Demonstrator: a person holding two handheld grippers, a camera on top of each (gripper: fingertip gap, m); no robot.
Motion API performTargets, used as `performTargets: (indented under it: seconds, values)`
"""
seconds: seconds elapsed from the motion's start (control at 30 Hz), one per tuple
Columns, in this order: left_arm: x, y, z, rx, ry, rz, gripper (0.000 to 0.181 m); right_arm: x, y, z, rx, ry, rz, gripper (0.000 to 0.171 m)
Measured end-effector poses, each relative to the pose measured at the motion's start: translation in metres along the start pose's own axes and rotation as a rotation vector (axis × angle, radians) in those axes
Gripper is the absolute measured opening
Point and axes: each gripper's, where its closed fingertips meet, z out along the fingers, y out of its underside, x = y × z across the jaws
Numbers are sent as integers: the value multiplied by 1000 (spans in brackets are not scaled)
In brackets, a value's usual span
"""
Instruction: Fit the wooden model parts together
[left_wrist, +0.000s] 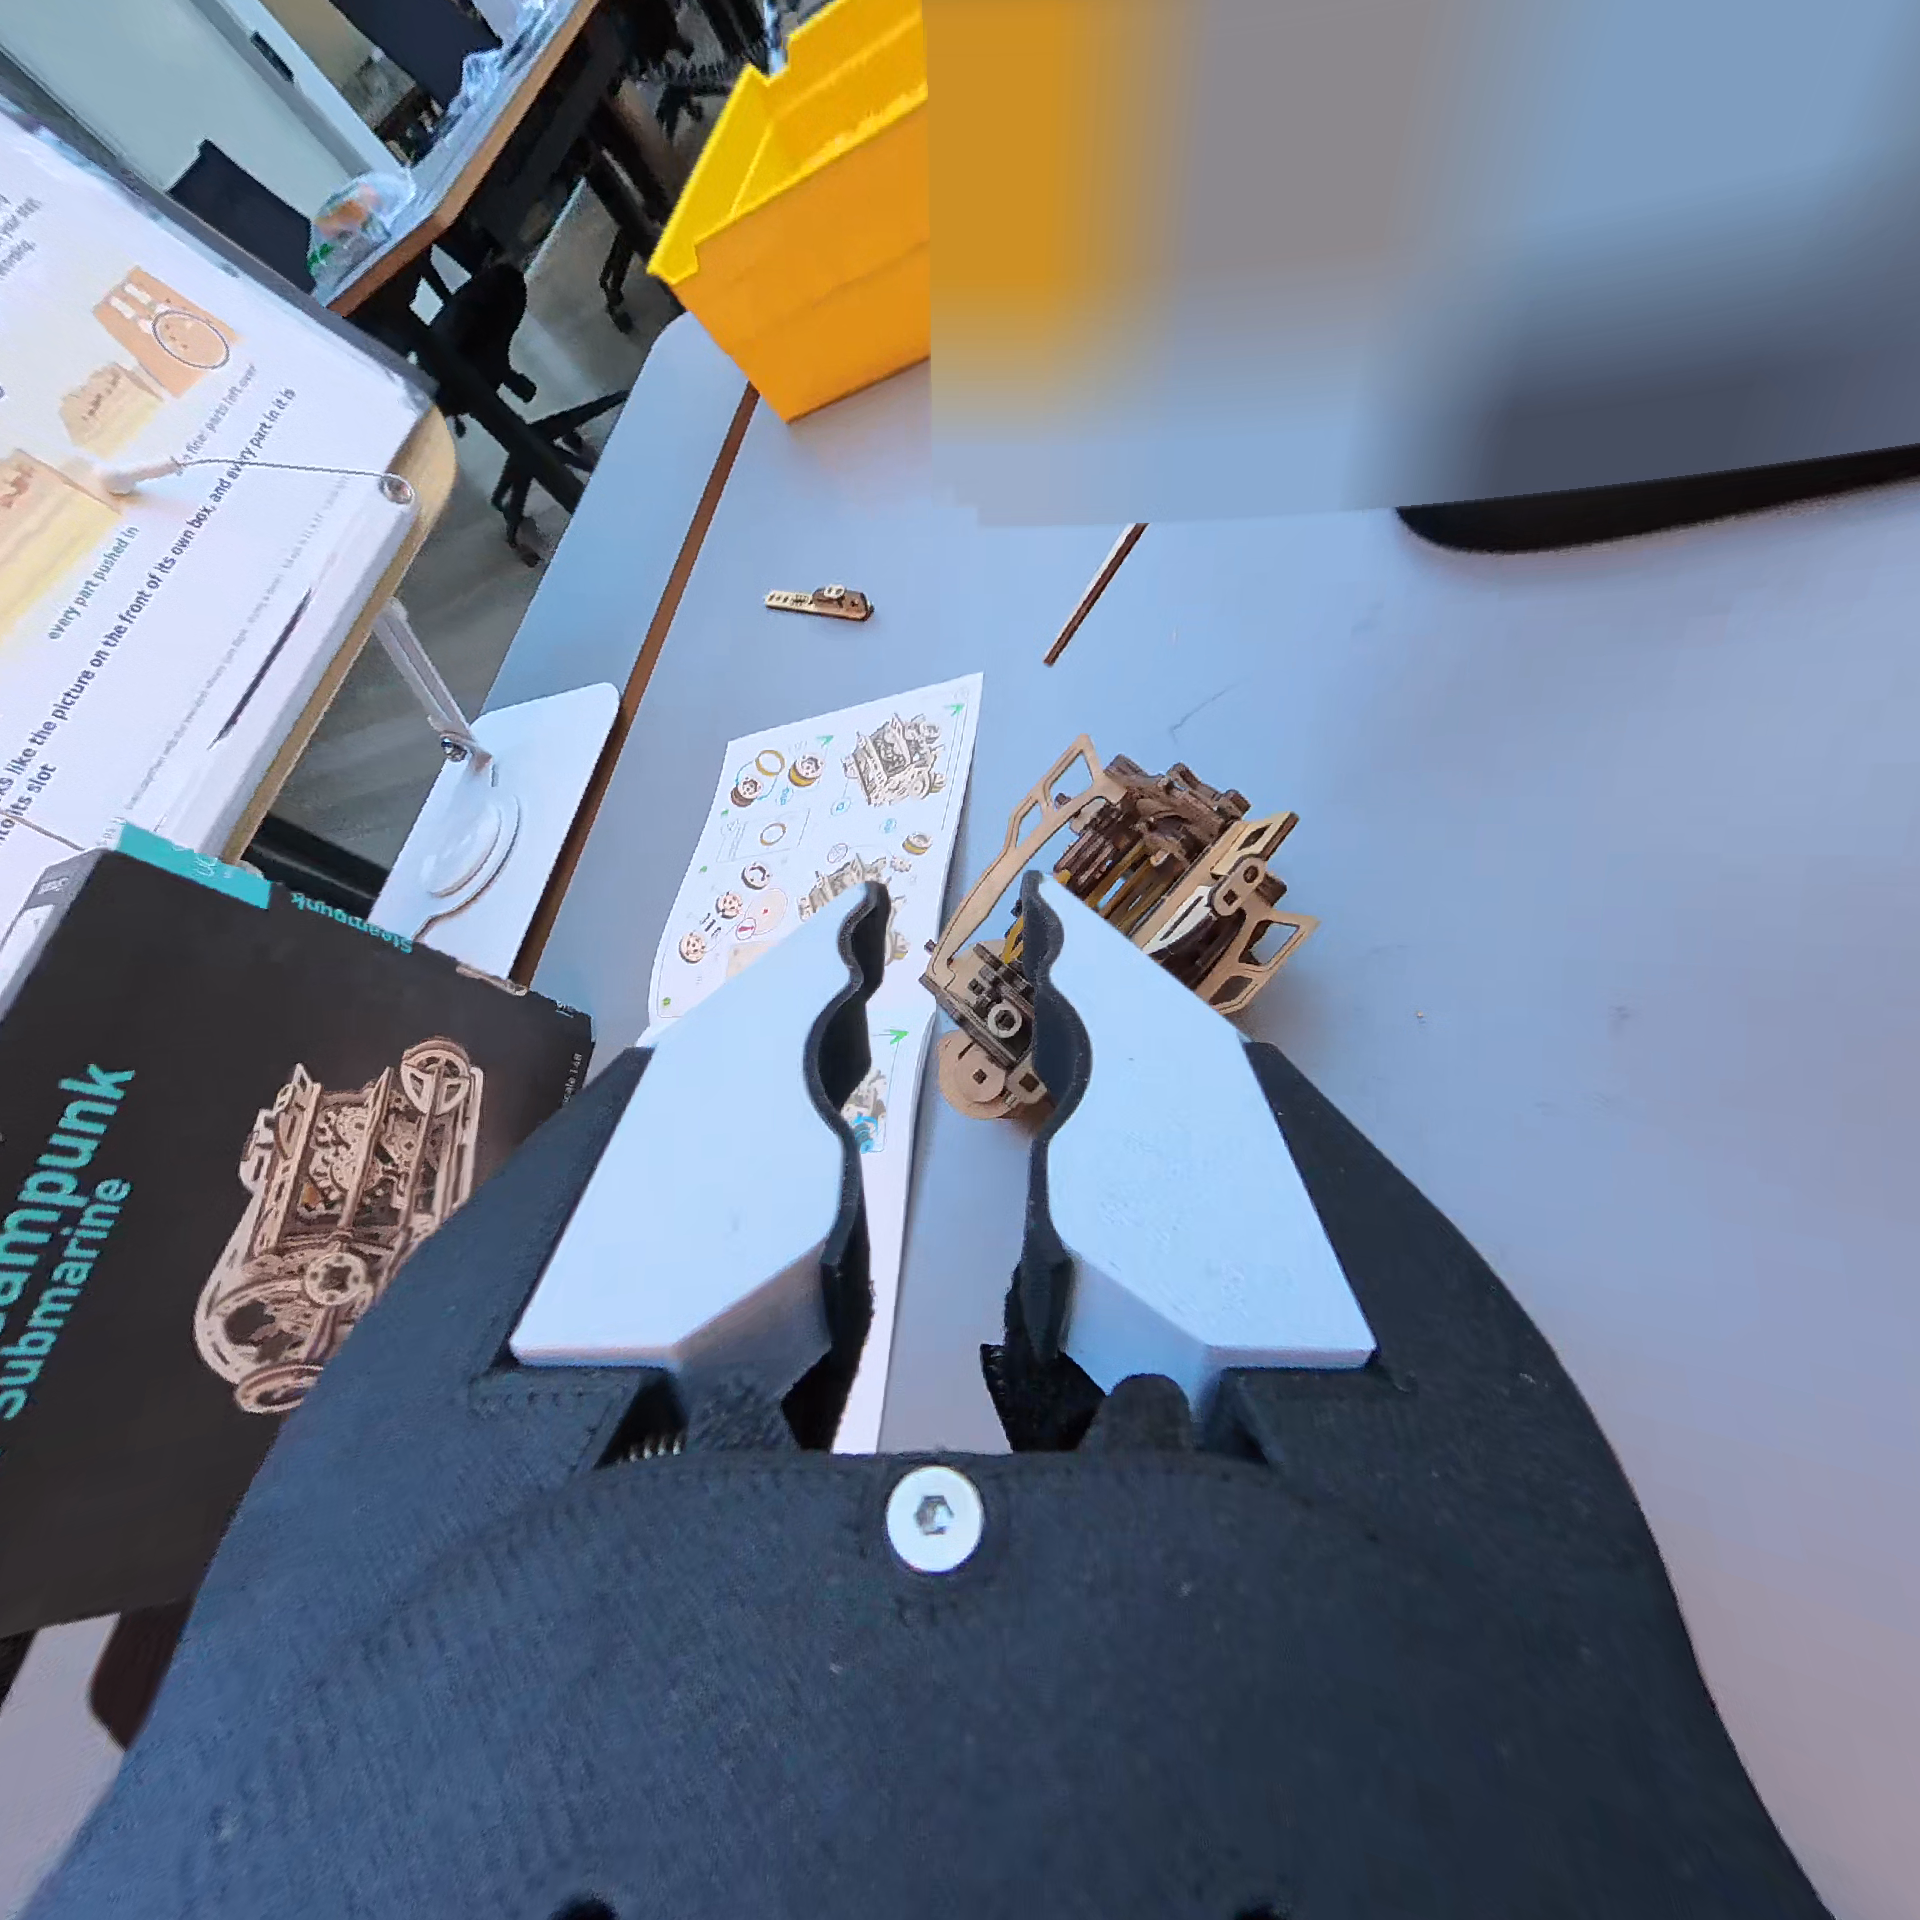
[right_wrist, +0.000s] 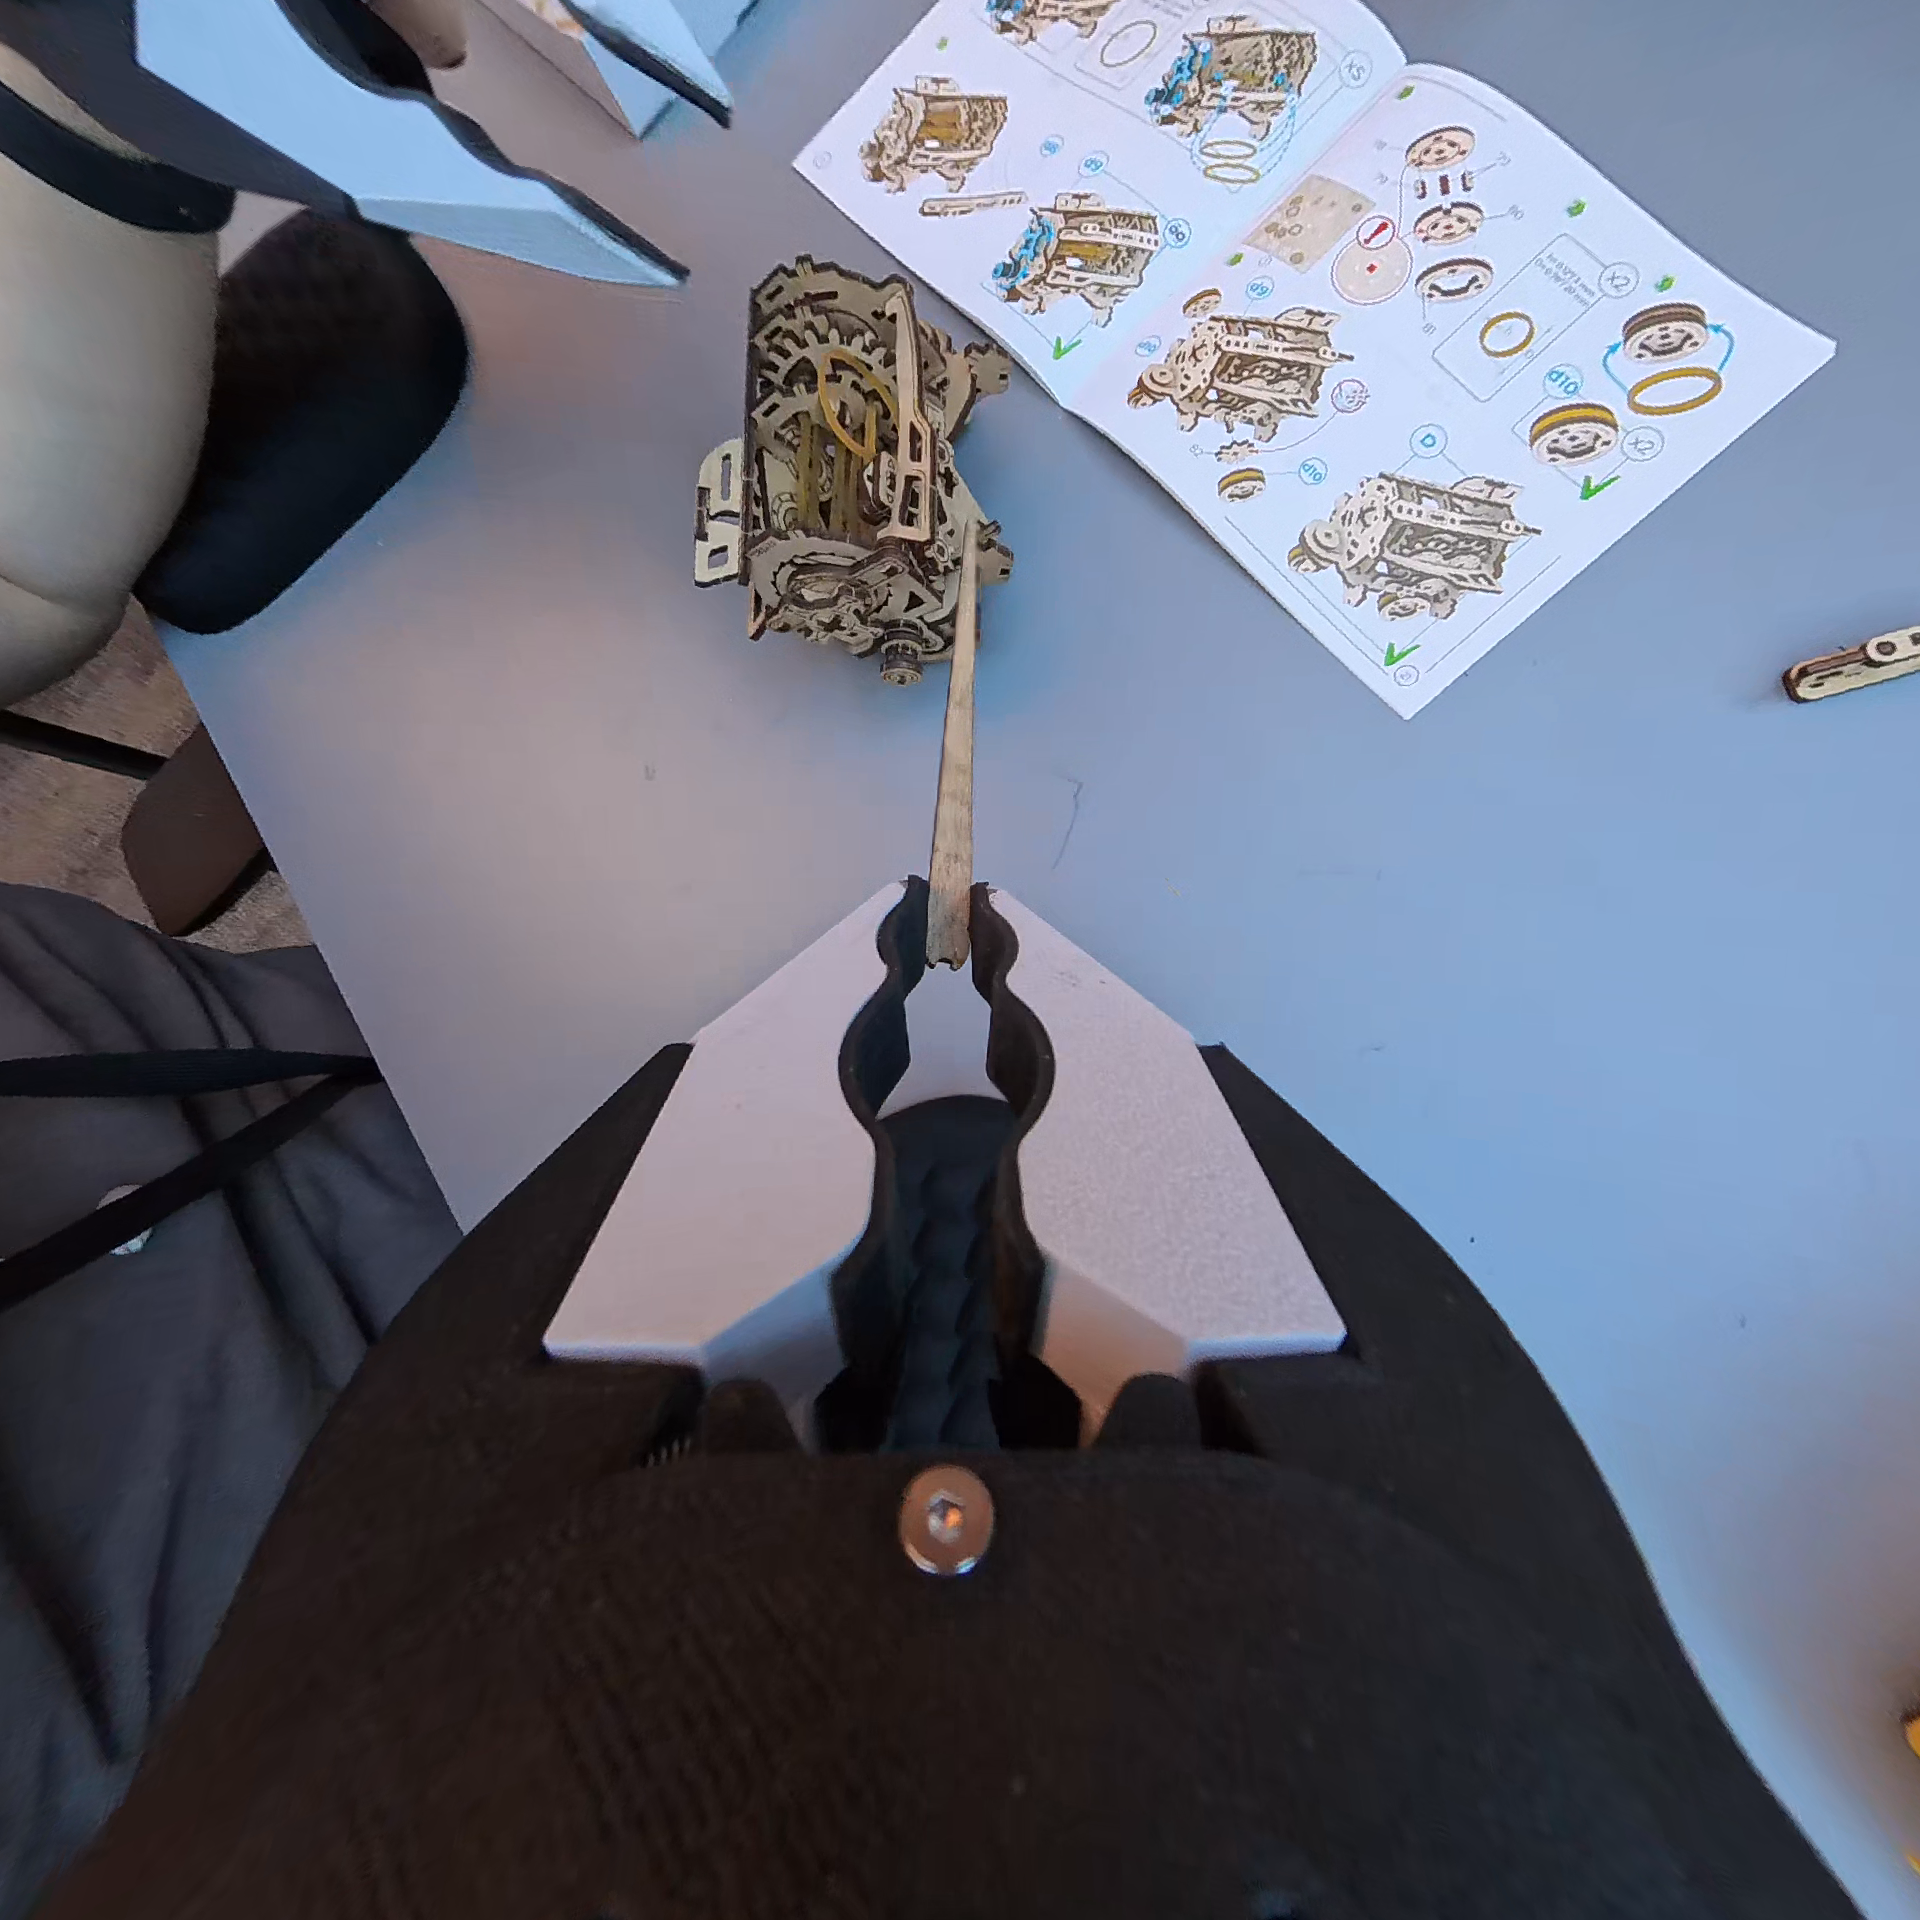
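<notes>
In the left wrist view, my left gripper (left_wrist: 951, 914) hangs empty, jaws narrowly parted, just before the pale laser-cut wooden gear model (left_wrist: 1122, 904) on the grey table (left_wrist: 1558, 935); it looks light and brittle, so I'd take its outer frame. In the right wrist view, my right gripper (right_wrist: 945, 904) pinches a thin flat wooden stick (right_wrist: 958, 727), likely snappable, its tip at the model's lower edge.

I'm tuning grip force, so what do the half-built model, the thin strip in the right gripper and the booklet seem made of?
Model: thin laser-cut plywood, judging by pale matte faces and dark cut edges, plus yellowish loops, probably rubber bands.
Strip: bare pale wood, flat and slender.
Booklet: white printed paper, creased at the fold.
</notes>
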Motion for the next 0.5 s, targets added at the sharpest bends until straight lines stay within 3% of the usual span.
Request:
performTargets:
  seconds: [0.1, 0.23, 0.5]
  values:
    - [-2, -10, -10, 63, 15, -61, 24, -3, -5, -1, 40, -23, -46, 7]
    - [10, -50, -17, 202, 124, -165, 24, -15, -22, -5, 86, -22, -210, 7]
    - [18, -61, 5, 93, 285, -222, 29, -32, -53, -5, 16, 15, -528, 7]
